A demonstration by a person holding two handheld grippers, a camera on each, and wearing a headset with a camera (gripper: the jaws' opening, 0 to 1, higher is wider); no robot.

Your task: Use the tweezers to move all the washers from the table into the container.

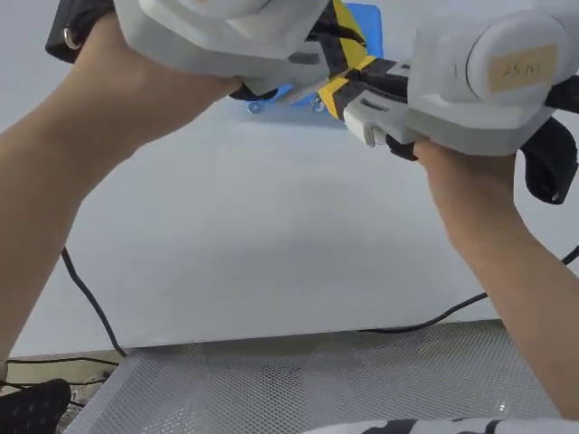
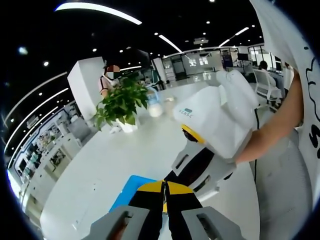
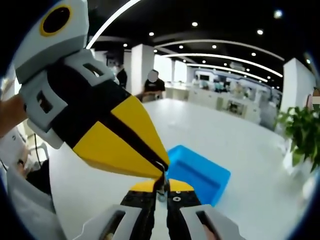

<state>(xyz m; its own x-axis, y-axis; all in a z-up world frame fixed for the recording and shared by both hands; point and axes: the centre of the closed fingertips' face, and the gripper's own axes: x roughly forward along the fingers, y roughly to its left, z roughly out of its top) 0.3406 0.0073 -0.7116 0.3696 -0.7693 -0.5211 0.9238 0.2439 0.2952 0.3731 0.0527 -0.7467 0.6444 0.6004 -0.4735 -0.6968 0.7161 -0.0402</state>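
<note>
White table (image 1: 271, 235) runs bare from the grippers back to its near edge, where a black cable (image 1: 90, 303) crosses. The blue container (image 3: 200, 172) sits at the far side, just past both grippers. The left gripper (image 2: 165, 187) has its tips pressed together. The right gripper (image 3: 161, 186) pinches the thin tweezers (image 1: 300, 90). Two washers (image 1: 256, 108) lie on the table just beside the container, under the grippers' tips.

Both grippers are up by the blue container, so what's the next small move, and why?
Probably dip the tweezers toward the left washer. The right gripper looks shut on the tweezers, the left gripper meets it tip to tip, and that washer and another seem to lie on the table just outside the container.
</note>
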